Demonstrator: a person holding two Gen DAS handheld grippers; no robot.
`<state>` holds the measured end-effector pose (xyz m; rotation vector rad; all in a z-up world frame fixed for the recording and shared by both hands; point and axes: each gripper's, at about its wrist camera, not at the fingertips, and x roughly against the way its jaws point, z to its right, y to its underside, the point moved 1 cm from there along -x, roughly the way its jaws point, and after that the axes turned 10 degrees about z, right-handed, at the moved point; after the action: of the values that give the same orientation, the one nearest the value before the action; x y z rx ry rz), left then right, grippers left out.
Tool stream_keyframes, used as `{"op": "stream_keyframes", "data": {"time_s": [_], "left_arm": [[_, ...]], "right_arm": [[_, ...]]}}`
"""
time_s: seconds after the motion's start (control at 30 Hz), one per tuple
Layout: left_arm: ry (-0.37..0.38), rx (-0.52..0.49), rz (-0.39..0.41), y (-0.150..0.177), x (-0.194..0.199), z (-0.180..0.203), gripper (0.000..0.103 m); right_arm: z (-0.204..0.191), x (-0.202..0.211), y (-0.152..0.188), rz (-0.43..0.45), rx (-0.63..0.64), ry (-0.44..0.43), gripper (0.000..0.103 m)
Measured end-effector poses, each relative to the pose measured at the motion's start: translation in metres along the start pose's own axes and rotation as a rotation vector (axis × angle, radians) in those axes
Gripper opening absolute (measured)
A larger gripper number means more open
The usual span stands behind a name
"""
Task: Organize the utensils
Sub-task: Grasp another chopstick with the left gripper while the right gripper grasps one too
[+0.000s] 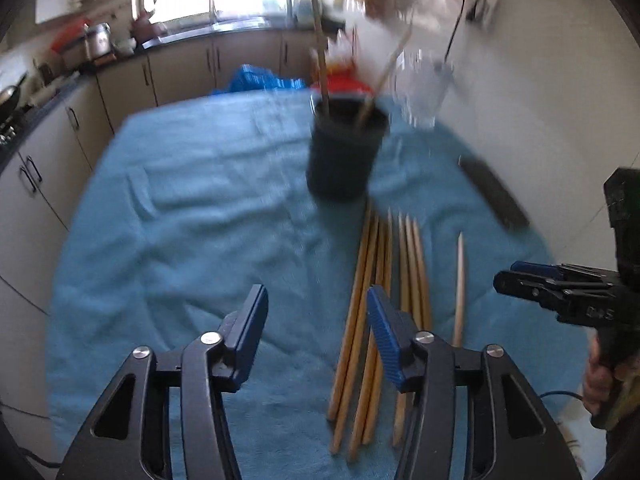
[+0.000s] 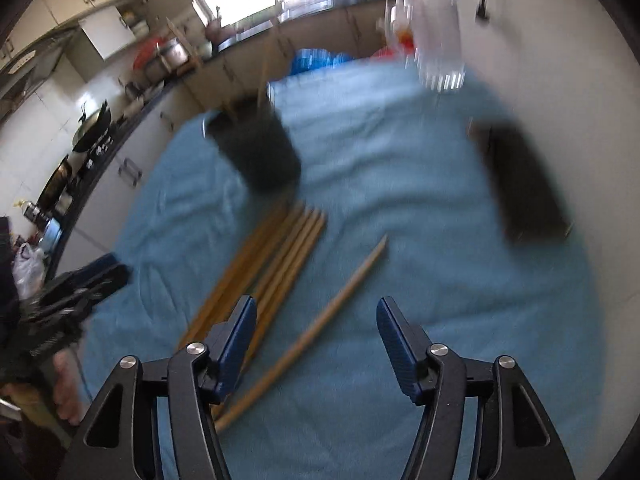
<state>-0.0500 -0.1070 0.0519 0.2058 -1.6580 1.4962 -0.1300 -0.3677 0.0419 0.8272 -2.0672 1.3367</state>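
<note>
Motion blur smears the dark cup (image 1: 344,156) and chopsticks (image 1: 380,300); flat dark object (image 2: 520,184) unidentifiable.

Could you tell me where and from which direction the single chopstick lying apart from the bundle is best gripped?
Probably at its middle, from above. The lone chopstick lies flat on the blue towel, apart from the chopstick bundle, so there is room on both sides for fingers. The open right gripper already hovers over it; set the jaws across its width rather than along it.

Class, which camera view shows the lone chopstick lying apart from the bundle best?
The right wrist view: the lone chopstick runs nearly full length between that gripper's fingers. The left wrist view shows it smaller, off right, its near end hidden.
</note>
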Motion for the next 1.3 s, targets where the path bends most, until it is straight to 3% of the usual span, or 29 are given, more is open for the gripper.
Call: {"op": "stream_keyframes", "data": {"time_s": [0.1, 0.27, 0.43, 0.63, 0.73, 0.87, 1.07, 1.2, 1.3], "left_arm": [[0.004, -0.012, -0.050, 0.008, -0.025, 0.007, 0.036], [0.032, -0.007, -0.106, 0.014, -0.053, 0.010, 0.026], [0.050, -0.026, -0.111, 0.009, -0.061, 0.017, 0.022], [0.018, -0.059, -0.100, 0.004, -0.066, 0.031, 0.014], [-0.001, -0.074, -0.097, 0.002, -0.067, 0.037, 0.013], [0.043, -0.097, -0.089, 0.002, -0.065, 0.041, 0.013], [-0.006, -0.125, -0.115, -0.003, -0.084, 0.047, 0.015], [0.005, -0.040, -0.133, -0.007, -0.086, 0.040, 0.015], [0.012, 0.102, -0.154, 0.000, -0.074, 0.019, 0.016]], "right_arm": [[0.002, -0.016, 0.015, -0.049, -0.007, -0.018, 0.058], [0.004, -0.034, 0.022, -0.065, 0.018, 0.028, 0.058], [-0.001, -0.043, 0.019, -0.052, 0.055, 0.068, 0.058], [-0.014, -0.053, 0.015, -0.014, 0.142, 0.150, 0.054], [-0.017, -0.057, 0.013, -0.006, 0.166, 0.177, 0.051], [-0.016, -0.056, 0.013, 0.003, 0.200, 0.198, 0.041], [-0.014, -0.057, 0.014, 0.009, 0.221, 0.215, 0.039], [-0.018, -0.060, 0.013, 0.002, 0.241, 0.237, 0.034], [-0.016, -0.061, 0.009, -0.014, 0.257, 0.241, 0.024]]}}
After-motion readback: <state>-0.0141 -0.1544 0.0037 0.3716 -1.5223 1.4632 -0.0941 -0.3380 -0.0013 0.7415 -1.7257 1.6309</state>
